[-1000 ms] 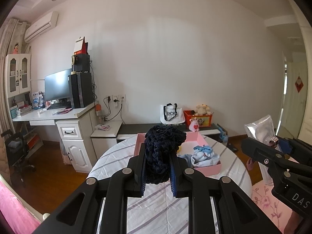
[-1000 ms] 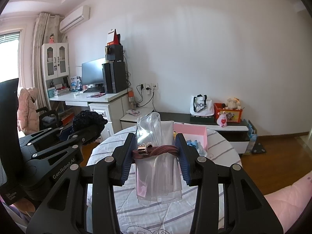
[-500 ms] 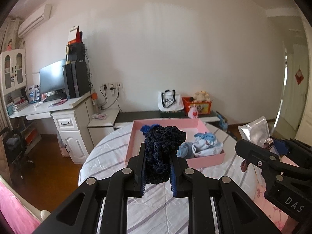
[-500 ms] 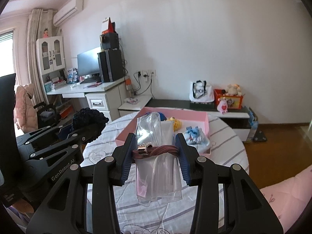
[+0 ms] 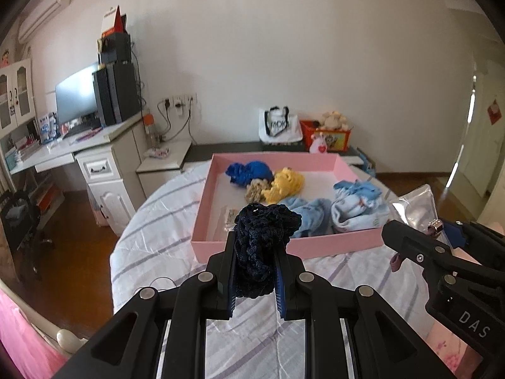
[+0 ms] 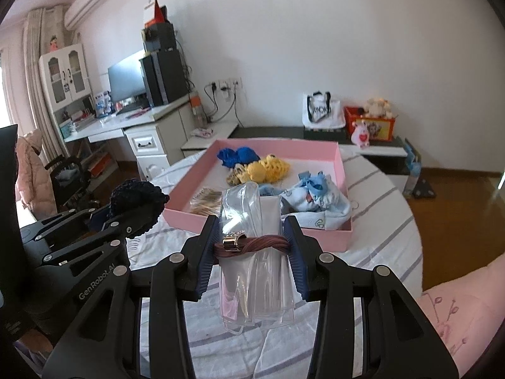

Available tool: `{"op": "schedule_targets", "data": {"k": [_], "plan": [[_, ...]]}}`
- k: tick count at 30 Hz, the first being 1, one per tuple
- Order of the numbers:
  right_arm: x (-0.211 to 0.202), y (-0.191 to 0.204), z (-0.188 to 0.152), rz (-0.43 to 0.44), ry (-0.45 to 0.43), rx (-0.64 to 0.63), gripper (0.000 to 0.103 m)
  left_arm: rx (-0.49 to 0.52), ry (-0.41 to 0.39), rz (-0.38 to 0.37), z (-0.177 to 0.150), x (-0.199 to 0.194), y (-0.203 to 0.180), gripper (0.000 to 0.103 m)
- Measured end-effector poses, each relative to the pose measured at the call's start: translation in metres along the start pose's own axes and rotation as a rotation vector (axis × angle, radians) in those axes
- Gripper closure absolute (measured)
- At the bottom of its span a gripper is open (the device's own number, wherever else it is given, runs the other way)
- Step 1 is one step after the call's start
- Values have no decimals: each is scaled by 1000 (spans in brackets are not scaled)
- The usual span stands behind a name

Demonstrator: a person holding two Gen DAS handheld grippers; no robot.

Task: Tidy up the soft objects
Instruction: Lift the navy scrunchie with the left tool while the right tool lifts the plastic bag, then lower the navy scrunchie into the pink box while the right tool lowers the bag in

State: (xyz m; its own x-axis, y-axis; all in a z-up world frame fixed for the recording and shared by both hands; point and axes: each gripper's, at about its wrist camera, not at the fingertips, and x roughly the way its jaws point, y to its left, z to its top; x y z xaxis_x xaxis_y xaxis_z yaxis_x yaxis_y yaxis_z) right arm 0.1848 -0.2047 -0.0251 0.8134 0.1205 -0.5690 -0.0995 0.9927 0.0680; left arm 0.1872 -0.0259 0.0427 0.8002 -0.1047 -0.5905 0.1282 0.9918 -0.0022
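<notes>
My left gripper (image 5: 255, 254) is shut on a dark navy knitted scrunchie (image 5: 263, 240), held above the striped tablecloth just in front of the pink tray (image 5: 315, 246). My right gripper (image 6: 251, 229) is shut on a clear plastic packet (image 6: 255, 268) wrapped with a maroon hair tie (image 6: 262, 242) bearing a metal clasp, also held short of the tray (image 6: 262, 224). In the tray lie a blue scrunchie (image 5: 251, 172), a yellow one (image 5: 285, 184), a beige one (image 5: 256, 191) and light blue socks (image 5: 356, 205). The left gripper and navy scrunchie also show at the left of the right wrist view (image 6: 135, 202).
The round table (image 5: 157, 230) has a white cloth with grey stripes. A pink floral cushion (image 6: 457, 315) lies at the right. Behind stand a white desk (image 5: 79, 154) with monitor, a low dark cabinet (image 5: 240, 150), a bag and a toy box. Wooden floor surrounds the table.
Both grippers have tilted down and moved closer to the pink tray, so its contents now show. Each keeps its hold on its object.
</notes>
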Motion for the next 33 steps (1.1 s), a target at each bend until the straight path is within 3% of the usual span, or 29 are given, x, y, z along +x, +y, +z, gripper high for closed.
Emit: {"op": "schedule_targets", "data": {"k": [9,18,33], "plan": [[45,-16,11,-17,60,35,64,1,78,2,52,74,-7,87],[74,-23,40,-21,70,33,64,-15,89,7,108,141,-2,87],[139,-38,68,-33,133,70,63,0,177,21,146,248,3,84]]}}
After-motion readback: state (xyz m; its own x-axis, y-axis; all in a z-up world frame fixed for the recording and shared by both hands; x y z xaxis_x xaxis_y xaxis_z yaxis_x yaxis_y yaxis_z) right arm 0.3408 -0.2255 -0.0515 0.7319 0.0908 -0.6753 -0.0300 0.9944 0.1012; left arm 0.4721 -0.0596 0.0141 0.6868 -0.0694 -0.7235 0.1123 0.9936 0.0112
